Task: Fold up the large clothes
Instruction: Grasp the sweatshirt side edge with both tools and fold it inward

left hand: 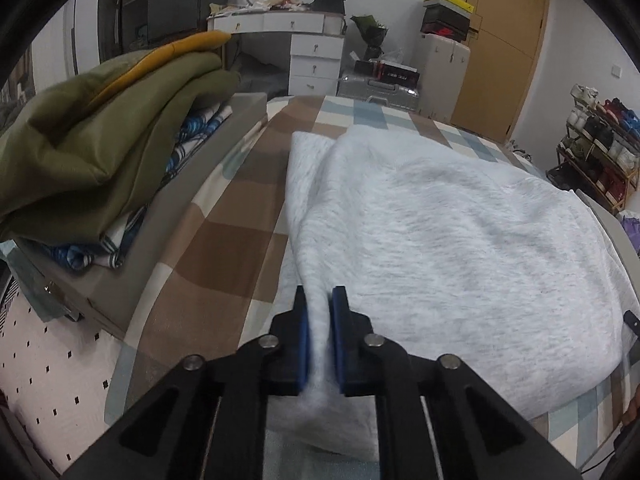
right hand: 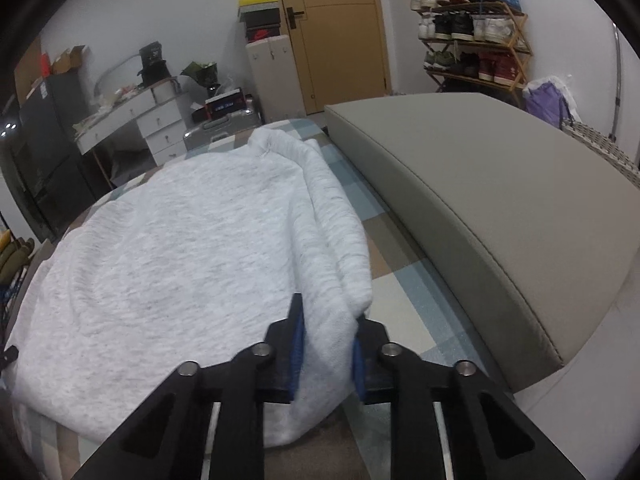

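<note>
A large light grey sweatshirt (left hand: 460, 232) lies spread on a checked bed sheet (left hand: 224, 240); it also shows in the right wrist view (right hand: 192, 248), with its sleeves folded in along both sides. My left gripper (left hand: 319, 300) is shut on the sweatshirt's near left edge, with cloth pinched between the blue pads. My right gripper (right hand: 330, 316) is shut on a thick bunch of cloth at the sweatshirt's near right edge.
An olive and yellow garment (left hand: 100, 132) is piled on a grey bench left of the bed. A grey padded bench (right hand: 500, 200) runs along the bed's right side. A white desk (left hand: 296, 40), suitcases (left hand: 380, 84), a door (right hand: 340, 32) and a shoe rack (right hand: 476, 40) stand beyond.
</note>
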### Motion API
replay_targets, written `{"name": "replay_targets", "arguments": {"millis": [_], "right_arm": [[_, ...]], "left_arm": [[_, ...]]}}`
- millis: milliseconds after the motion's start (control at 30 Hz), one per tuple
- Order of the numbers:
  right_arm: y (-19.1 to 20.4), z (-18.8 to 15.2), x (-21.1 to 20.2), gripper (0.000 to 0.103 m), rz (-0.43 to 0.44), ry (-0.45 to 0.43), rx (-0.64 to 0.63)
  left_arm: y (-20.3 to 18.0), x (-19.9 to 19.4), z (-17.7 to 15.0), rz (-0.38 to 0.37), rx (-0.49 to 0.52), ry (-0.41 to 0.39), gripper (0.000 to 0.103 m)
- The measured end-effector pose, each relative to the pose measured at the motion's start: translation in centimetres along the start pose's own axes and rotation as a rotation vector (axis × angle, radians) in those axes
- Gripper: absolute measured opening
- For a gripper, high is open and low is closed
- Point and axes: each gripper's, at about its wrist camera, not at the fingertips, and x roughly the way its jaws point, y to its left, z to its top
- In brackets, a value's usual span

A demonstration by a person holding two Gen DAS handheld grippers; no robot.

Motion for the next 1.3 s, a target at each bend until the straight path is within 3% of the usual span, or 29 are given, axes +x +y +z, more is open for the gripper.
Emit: {"name": "replay_targets", "arguments": {"millis": [100, 167, 333, 400, 433, 467, 500, 567, 633, 700, 867, 1000, 1100, 1167, 1300], "right_arm": [[-0.5, 0.1, -1.2, 0.011, 0.045, -0.035, 0.020], [-1.5, -0.4, -1.0, 0.010, 0.076, -0.004, 0.059], [-2.0, -2.3, -0.6, 0.011, 0.046, 0.032, 0.044], [-1.3, -2.1, -0.8, 0.015, 0.024, 0.033, 0.004], [-1.3, -2.0, -1.0, 0.024, 0.028, 0.025, 0.011], [-1.6, -1.7, -1.0, 0.026, 0.032, 0.031, 0.026], [-1.7, -1.3, -1.1, 0.026, 0.038, 0.036, 0.044], [-2.3, -0.8, -1.3, 0.036, 0.045, 0.035, 0.078], [-2.6, -0.3, -1.4, 0.040, 0.045, 0.036, 0.086], [-2.4, 0.0, -1.6, 0.041, 0.036, 0.025, 0.075], [-0.5, 1.8, -1.2, 0.055, 0.026, 0.010, 0.010], [1.1, 2.8, -0.4, 0.061, 0.033, 0.000, -0.036], [2.2, 3.3, 0.7, 0.064, -0.011, 0.011, -0.099], [2.7, 3.6, 2.1, 0.066, -0.054, 0.040, -0.126], [2.2, 3.8, 4.6, 0.065, -0.058, 0.131, -0.093]], "left_arm": [[1.0, -0.8, 0.3, -0.001, -0.019, -0.030, 0.002], [2.3, -0.5, 0.3, 0.003, -0.046, -0.014, 0.002], [4.0, 0.0, -0.7, 0.026, -0.076, 0.022, 0.002], [3.6, -0.6, -0.7, 0.018, -0.056, 0.008, 0.002], [3.5, -0.8, -0.6, 0.005, -0.055, 0.002, 0.002], [3.6, -1.0, -0.5, -0.008, -0.058, 0.000, 0.003], [3.7, -1.2, -0.3, -0.018, -0.071, 0.000, 0.005], [4.1, -1.4, 0.2, -0.032, -0.099, 0.014, 0.020], [4.3, -1.5, 0.8, -0.055, -0.123, 0.015, 0.045], [4.0, -1.4, 1.6, -0.073, -0.115, -0.011, 0.046], [1.4, 1.5, 4.4, -0.043, 0.003, 0.006, 0.046], [-0.1, 5.0, 5.9, -0.048, 0.038, 0.075, 0.046], [-0.9, 6.6, 5.8, -0.039, 0.068, 0.102, 0.039], [-1.0, 7.4, 5.5, -0.016, 0.084, 0.114, 0.006], [0.2, 5.9, 5.4, -0.082, 0.007, 0.062, 0.001]]}}
